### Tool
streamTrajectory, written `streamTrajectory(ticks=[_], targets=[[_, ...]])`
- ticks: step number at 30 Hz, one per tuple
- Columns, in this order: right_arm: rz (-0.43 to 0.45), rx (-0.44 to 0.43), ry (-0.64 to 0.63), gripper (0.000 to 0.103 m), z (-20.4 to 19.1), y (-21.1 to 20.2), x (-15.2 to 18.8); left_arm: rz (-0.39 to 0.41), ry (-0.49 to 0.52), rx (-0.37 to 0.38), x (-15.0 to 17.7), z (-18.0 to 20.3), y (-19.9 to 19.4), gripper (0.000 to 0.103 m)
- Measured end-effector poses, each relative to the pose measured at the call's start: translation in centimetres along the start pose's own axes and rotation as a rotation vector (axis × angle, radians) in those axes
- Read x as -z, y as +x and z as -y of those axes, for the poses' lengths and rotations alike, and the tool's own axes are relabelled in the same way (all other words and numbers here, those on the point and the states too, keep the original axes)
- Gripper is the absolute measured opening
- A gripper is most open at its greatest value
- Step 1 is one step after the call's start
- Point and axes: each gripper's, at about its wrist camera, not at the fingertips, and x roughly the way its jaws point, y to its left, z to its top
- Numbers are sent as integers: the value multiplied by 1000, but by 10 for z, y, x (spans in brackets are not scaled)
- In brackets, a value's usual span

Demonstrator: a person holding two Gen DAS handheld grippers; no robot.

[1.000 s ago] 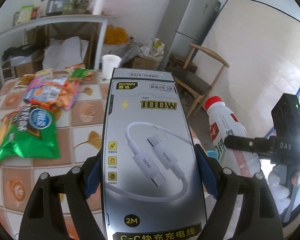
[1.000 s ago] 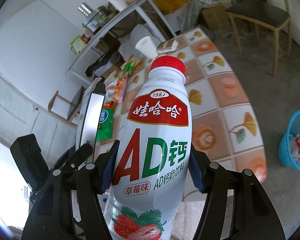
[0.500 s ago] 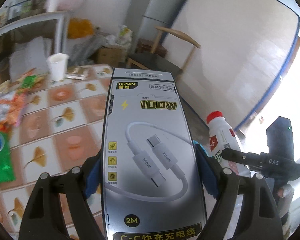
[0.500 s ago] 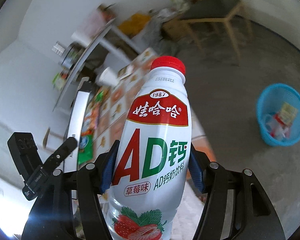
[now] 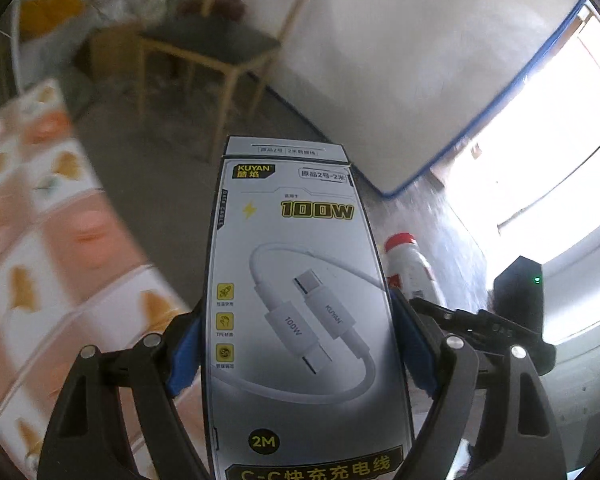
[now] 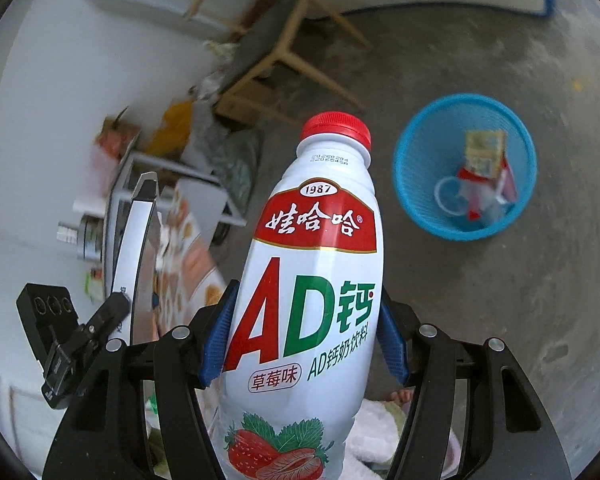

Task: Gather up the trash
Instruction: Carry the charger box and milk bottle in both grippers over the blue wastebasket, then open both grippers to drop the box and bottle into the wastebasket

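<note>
Gripping a grey cable box [image 5: 300,300], the left gripper [image 5: 296,352] has its blue pads [image 5: 184,356] pressed on both long edges, the box upright and facing the camera. Print on it reads "KUYAN" in a yellow tag at the top, "100W" in yellow beside a lightning mark, "DATA CABLE" down the left edge, "2M" in a black disc low down, and "C-C" with Chinese characters along the bottom; the pictured white plugs carry "100W" and "KUYAN".

Clamped in the right gripper [image 6: 304,340] is a white bottle [image 6: 312,280] with a red cap [image 6: 335,128], pads [image 6: 392,344] against its sides. Its red band shows "1987" and white Chinese characters; below come a big red "A", green "D", green Chinese text with "AD", a small pink-framed tag, and strawberries at the base. A printed date code sits under the cap, too small to read surely.

Beyond the bottle, on the grey floor [image 6: 500,300], stands a blue basket [image 6: 412,184] holding wrappers [image 6: 484,168] in yellow, red and clear plastic. Left of the box, a table [image 5: 40,240] with orange leaf tiles is blurred. Farther off stands a wooden chair [image 5: 208,40].
</note>
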Motion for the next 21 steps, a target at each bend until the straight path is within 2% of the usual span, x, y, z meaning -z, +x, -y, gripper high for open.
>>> streamTrajectory(ticks=[3,6,9,12,15,21], targets=[[-15,-34,102,59,31,14,-22,-61,-1,-3,-20,14,43,81],[7,-45,186,60,56,26,-45,-69,-12,-25,-46,30,87,81],[46,-70,261,70,88,40,-79,-68,-33,-7,-71,40,128,92],[95,-20,344,73,126,57,-96,-70,-71,-31,-81,39,151,92],[98,13,395,72,150,68,-91,-74,-93,-12,-78,36,152,92],[78,72,363,68,162,67,-66,-9,-13,32,-61,34,115,92]])
